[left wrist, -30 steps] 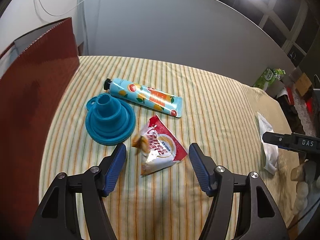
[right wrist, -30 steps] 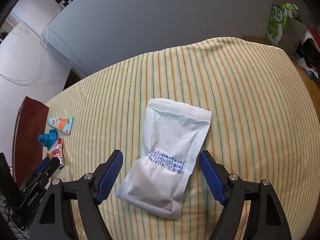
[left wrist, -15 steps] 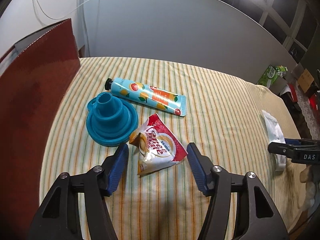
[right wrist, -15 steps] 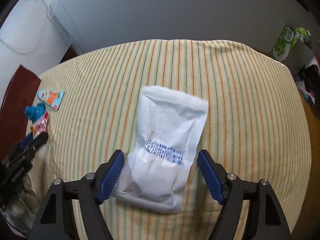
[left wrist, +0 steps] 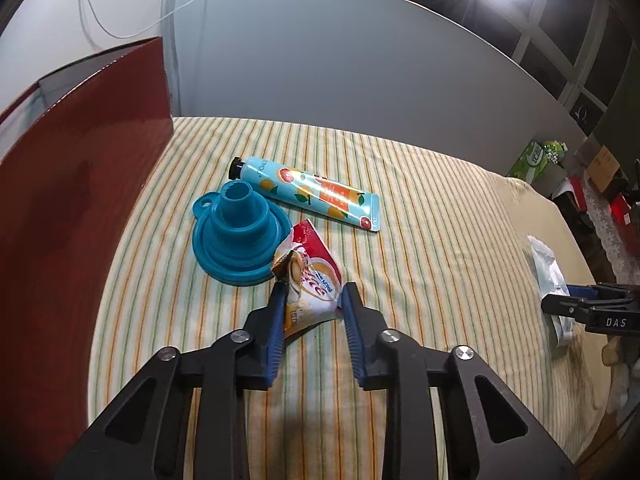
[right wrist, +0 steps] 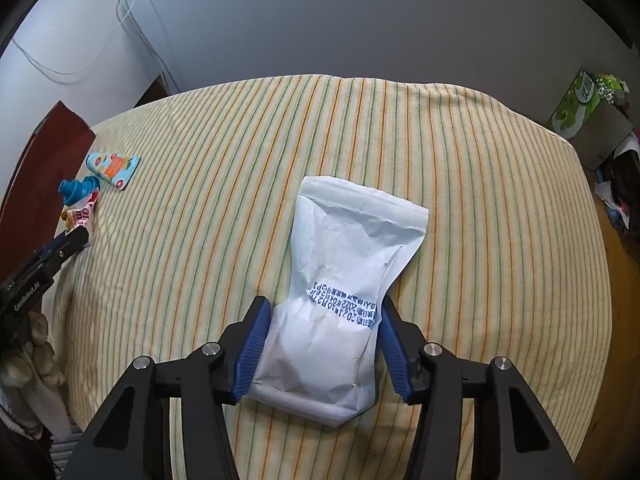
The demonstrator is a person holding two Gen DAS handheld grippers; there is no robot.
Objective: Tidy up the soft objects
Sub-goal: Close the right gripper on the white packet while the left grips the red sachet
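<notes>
Four soft objects lie on the striped cloth covering the counter: one red and white coffee creamer sachet, one blue collapsible funnel, one fruit-printed tube and one white paper pouch. We hold two grippers, one per hand.

The sachet sits crumpled between the blue pads of our left gripper; its jaws are closing and both pads touch its sides, pinching it. The funnel stands just behind the sachet, touching it, with the tube just beyond the funnel.

The pouch lies well apart from that cluster, on the other side of the counter. Its lower half sits between the jaws of our right gripper, which are closing; both pads press its sides, where the pouch narrows.

One dark red box stands at the counter's left edge; we cannot tell what is inside.
</notes>
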